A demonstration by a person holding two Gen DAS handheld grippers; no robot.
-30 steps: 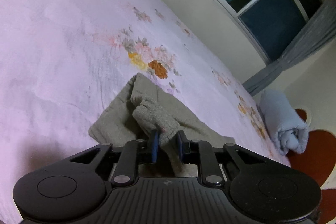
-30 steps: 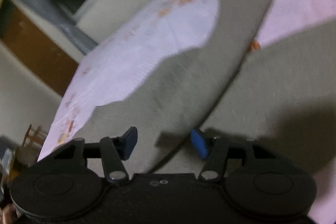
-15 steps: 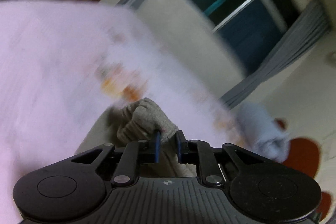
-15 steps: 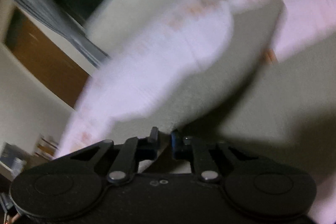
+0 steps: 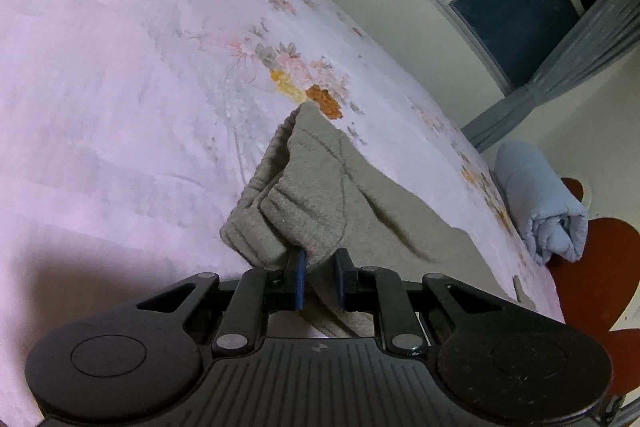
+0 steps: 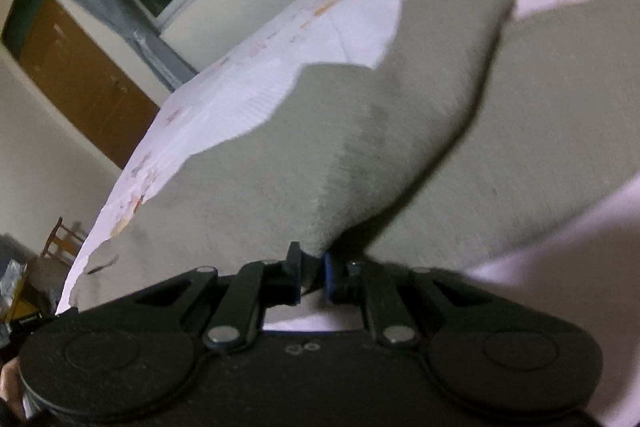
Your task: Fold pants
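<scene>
The left gripper (image 5: 319, 277) points forward and downward, its two blue-padded fingers (image 5: 300, 279) drawn close together and pinching a bunched fold of the grey pants (image 5: 316, 211) — the cloth rises from between the pads. The right gripper (image 6: 313, 273) is tilted downward too, its fingers (image 6: 294, 269) nearly meeting, clamped on a peaked edge of the same pants. Its jaws have just been closing, with the cloth between them. At the lower left edge of the right wrist view a sliver of a hand (image 6: 8, 385) shows beside the gripper's body.
</scene>
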